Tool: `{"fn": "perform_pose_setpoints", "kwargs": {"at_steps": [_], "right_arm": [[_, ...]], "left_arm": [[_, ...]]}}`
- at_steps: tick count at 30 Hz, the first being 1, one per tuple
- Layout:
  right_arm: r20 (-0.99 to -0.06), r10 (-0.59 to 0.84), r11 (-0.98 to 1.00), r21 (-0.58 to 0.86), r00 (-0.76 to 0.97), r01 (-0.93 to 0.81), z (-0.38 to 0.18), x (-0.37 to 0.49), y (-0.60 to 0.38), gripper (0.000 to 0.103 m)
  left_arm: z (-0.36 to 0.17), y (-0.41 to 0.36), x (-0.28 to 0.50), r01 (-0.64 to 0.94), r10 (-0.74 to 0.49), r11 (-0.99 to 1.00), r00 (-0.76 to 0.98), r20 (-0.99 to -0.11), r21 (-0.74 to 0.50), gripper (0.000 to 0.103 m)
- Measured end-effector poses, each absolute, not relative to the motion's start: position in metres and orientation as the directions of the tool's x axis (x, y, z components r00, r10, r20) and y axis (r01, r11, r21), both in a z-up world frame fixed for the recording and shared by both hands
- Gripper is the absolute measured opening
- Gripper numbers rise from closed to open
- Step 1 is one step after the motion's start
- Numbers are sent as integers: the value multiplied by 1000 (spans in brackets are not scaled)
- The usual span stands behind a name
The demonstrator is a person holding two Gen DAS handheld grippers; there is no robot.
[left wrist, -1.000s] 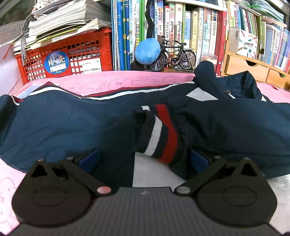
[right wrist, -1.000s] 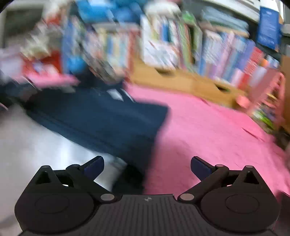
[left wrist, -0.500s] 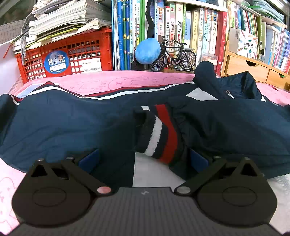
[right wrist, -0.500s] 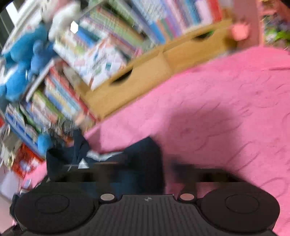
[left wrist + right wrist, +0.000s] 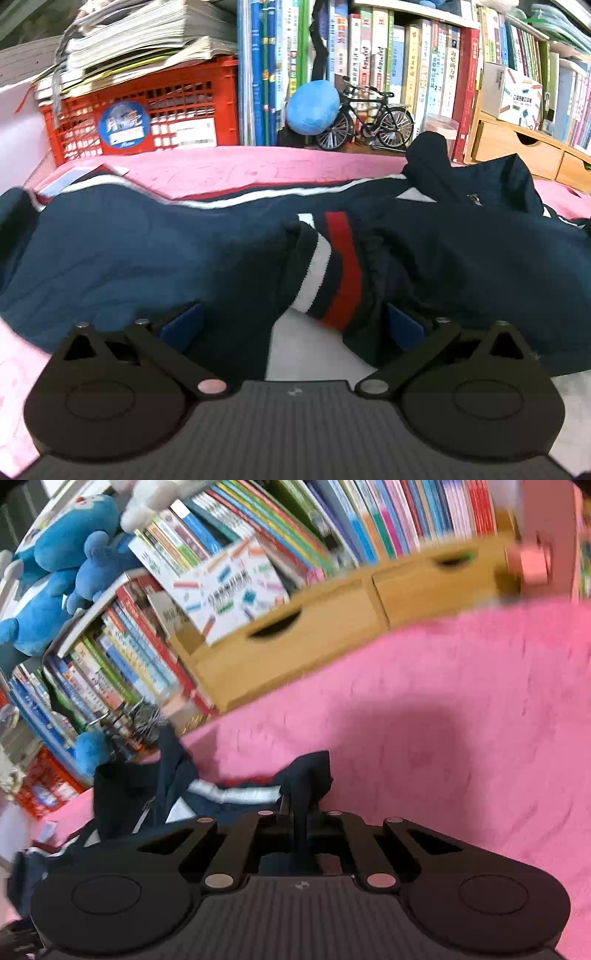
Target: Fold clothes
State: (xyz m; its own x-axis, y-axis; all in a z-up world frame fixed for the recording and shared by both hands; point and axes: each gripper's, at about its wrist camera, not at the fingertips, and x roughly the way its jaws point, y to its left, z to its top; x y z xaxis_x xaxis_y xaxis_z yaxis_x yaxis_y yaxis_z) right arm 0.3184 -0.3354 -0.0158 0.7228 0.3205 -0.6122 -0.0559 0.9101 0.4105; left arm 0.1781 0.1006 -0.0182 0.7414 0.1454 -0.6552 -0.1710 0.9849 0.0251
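A navy jacket (image 5: pixel 155 258) lies spread on the pink blanket (image 5: pixel 461 738), its striped cuff (image 5: pixel 328 273) directly ahead of the left gripper (image 5: pixel 293 325), whose fingers stand wide apart. The right gripper (image 5: pixel 297 821) is pressed together, pinching a fold of the jacket's fabric, with wooden drawers (image 5: pixel 332 627) and books (image 5: pixel 147 657) beyond it.

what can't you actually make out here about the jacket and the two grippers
- Right wrist view: the right gripper is shut on a fold of the jacket; which part it grips is hidden by the gripper body.
- Right wrist view: the jacket's left part is cut off by the edge and blurred.
- Left wrist view: the left gripper is open; its own body hides the jacket hem below.
- Left wrist view: the book spines are too small to read.
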Motion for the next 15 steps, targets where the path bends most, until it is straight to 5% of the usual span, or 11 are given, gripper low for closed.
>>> {"fn": "perform_pose_setpoints", "kwargs": {"at_steps": [10, 11, 15], "right_arm": [[-665, 220, 956, 294, 714, -21, -17, 403, -322, 7], [-661, 224, 958, 284, 716, -38, -20, 401, -321, 12], [-635, 187, 979, 182, 750, -91, -7, 367, -321, 64]], "left_arm": [[-27, 77, 236, -168, 207, 978, 742, -638, 122, 103], [-27, 78, 231, -165, 206, 979, 743, -637, 124, 103], [-22, 85, 212, -175, 249, 968, 745, -619, 179, 103]]}}
